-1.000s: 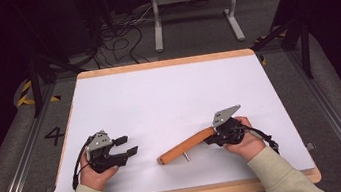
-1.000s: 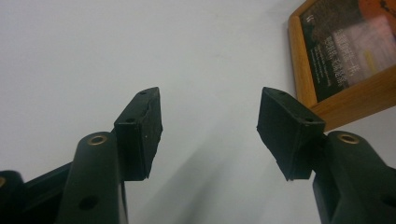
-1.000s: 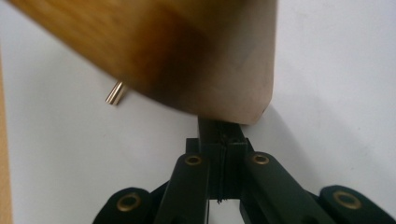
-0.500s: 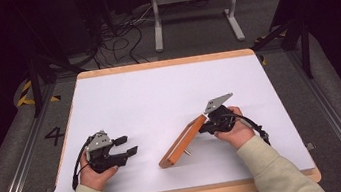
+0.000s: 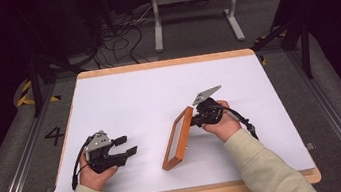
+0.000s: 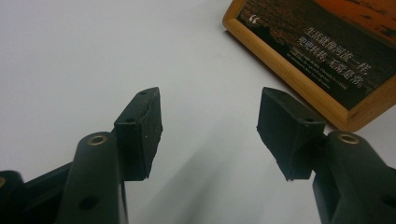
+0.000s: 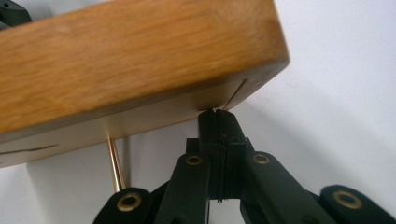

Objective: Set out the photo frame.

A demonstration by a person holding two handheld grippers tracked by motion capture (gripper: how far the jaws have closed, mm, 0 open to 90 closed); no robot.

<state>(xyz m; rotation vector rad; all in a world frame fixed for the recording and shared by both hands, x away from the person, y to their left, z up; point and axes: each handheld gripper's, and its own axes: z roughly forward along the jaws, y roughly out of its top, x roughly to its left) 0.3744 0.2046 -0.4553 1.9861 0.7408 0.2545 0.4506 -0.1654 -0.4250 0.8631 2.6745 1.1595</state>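
Frame stands tilted on the surface, my right gripper at its back, left gripper waiting apart.

High view: the wooden picture frame (image 5: pixel 178 138) stands on its lower edge on the white surface (image 5: pixel 123 97), long axis running from near me up and to the right; my right gripper (image 5: pixel 200 115) sits touching its upper far end, jaws together, while my left gripper (image 5: pixel 126 146) rests well to the left, jaws apart and pointing toward the frame's face.
Left gripper view: nothing sits between the spread fingers (image 6: pixel 140 130); a corner of the frame (image 6: pixel 322 56) lies ahead and to the right, print side toward me.
Right gripper view: the closed fingertips (image 7: pixel 217 122) sit just under the frame's back edge (image 7: pixel 135 60), beside a thin brass rod (image 7: pixel 115 163); I judge they prop it rather than clamp it, so the right hand is nearer.
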